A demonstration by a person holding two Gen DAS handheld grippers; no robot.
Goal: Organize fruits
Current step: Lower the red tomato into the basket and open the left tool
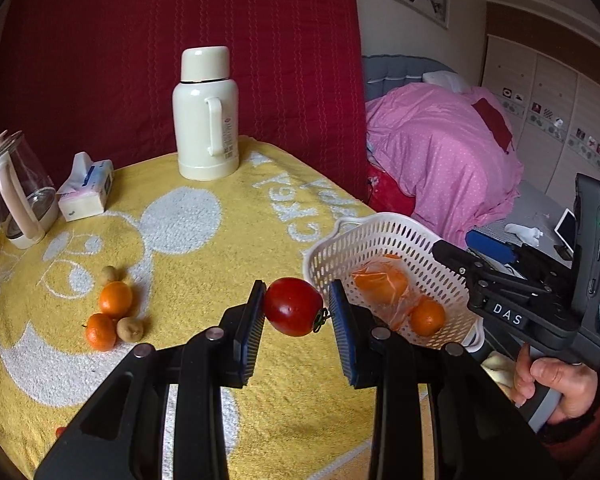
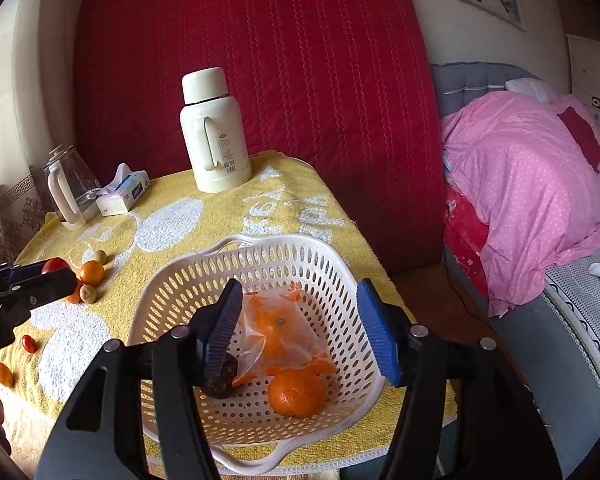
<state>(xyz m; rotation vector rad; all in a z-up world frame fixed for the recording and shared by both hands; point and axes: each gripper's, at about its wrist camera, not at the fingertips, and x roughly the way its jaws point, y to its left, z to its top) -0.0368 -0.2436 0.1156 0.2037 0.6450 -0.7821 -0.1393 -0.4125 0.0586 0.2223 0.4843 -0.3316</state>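
My left gripper (image 1: pixel 296 308) is shut on a red tomato (image 1: pixel 293 306) and holds it above the yellow towel, just left of the white basket (image 1: pixel 340 256). My right gripper (image 2: pixel 300 328) is open and empty over the white basket (image 2: pixel 204 280). The basket holds a bagged orange (image 2: pixel 274 332), a loose orange (image 2: pixel 296 394) and a dark fruit (image 2: pixel 222 380) partly hidden by the left finger. Two oranges (image 1: pixel 115 299) and two small brown-green fruits (image 1: pixel 130 329) lie on the towel at the left. The tomato also shows at the left edge of the right wrist view (image 2: pixel 55 265).
A cream thermos (image 1: pixel 205 114) stands at the back of the table. A tissue pack (image 1: pixel 87 188) and a glass kettle (image 1: pixel 18 192) stand at the back left. Small red and orange fruits (image 2: pixel 28 343) lie near the front left edge. A bed with a pink duvet (image 1: pixel 440 152) is to the right.
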